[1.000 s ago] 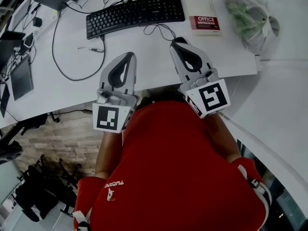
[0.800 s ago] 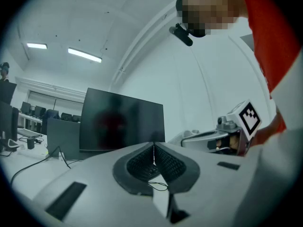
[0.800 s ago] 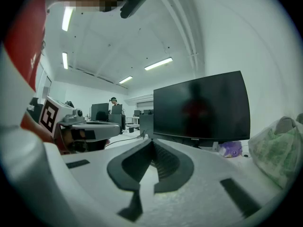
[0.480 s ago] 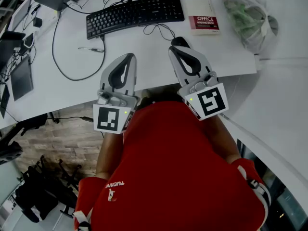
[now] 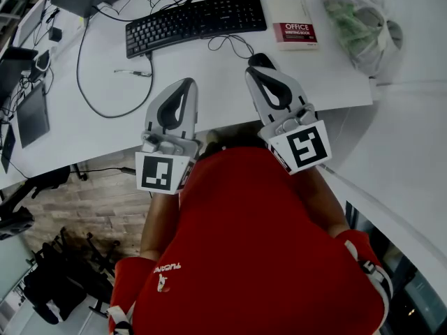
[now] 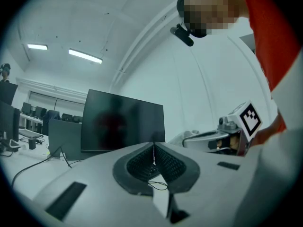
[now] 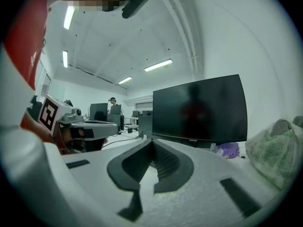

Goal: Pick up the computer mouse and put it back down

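While its jaws touch, right hand-held gripper [image 5: 254, 71] empty, near mouse [image 5: 262, 58]

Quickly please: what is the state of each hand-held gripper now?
Left hand-held gripper: closed, empty.
Right hand-held gripper: closed, empty.

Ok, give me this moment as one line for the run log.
left tool: shut, empty | right tool: shut, empty, tip by mouse | mouse: on desk, not held

The right claw [image 5: 255, 71] hides most of the mouse [image 5: 263, 59]; the book's [image 5: 296, 24] smaller print is too small to read.
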